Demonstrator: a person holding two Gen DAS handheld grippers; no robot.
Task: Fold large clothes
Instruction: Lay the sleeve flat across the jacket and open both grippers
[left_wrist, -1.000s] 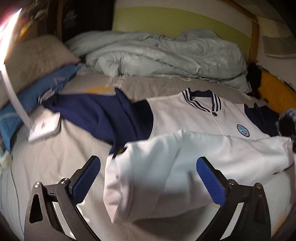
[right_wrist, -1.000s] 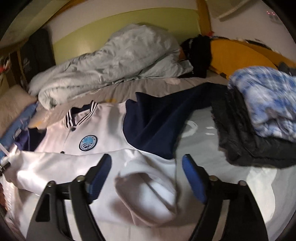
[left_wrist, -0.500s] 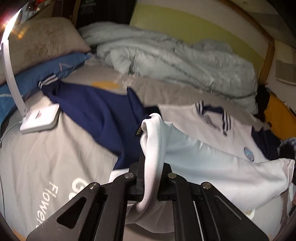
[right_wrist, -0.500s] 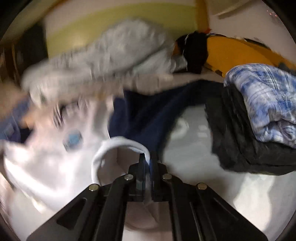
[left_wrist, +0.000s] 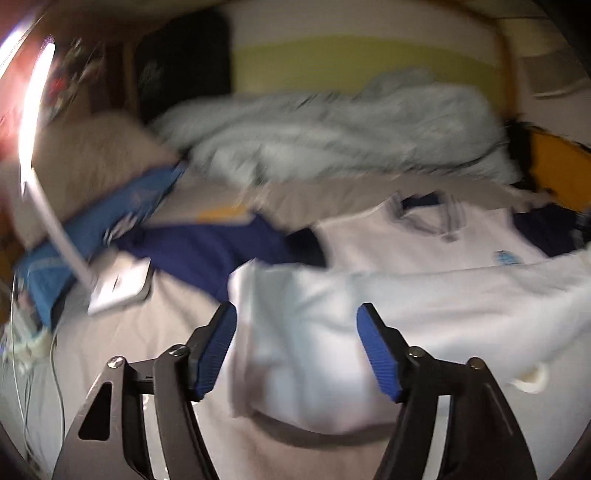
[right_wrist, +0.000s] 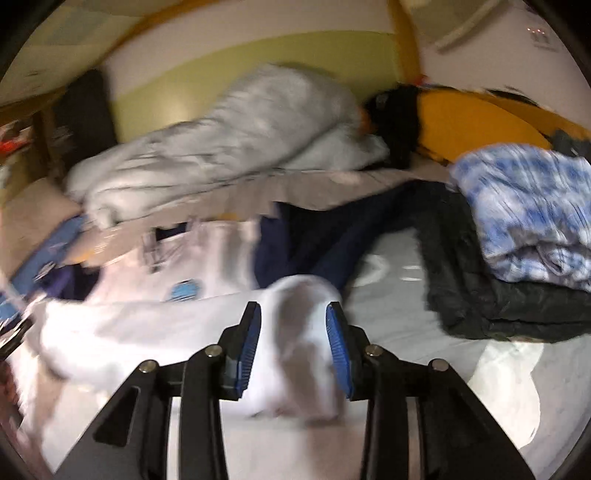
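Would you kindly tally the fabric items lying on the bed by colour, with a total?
White with navy sleeves: 1, the jacket
Pale grey-blue: 1, the duvet
Blue-and-white check: 1, the folded garment
Black: 1, the garment beneath it
Beige: 1, the pillow
Total: 5

Jacket (left_wrist: 424, 243) collar and badge: motion blur smears both; we cannot read the badge in either view.
Jacket's right edge: cut off by the frame in the left wrist view.
White folded hem (right_wrist: 306, 332): its lower part blurs into the bed (right_wrist: 406, 325); we cannot tell where the cloth ends.
Quilt (left_wrist: 332, 133): streaked, its folds unclear.
Lamp (left_wrist: 55, 221): its head is burnt out to glare.
Plaid bundle (right_wrist: 532, 206): pattern smeared, right side cut off.
Bed's left edge: clutter there is too blurred for us to name.
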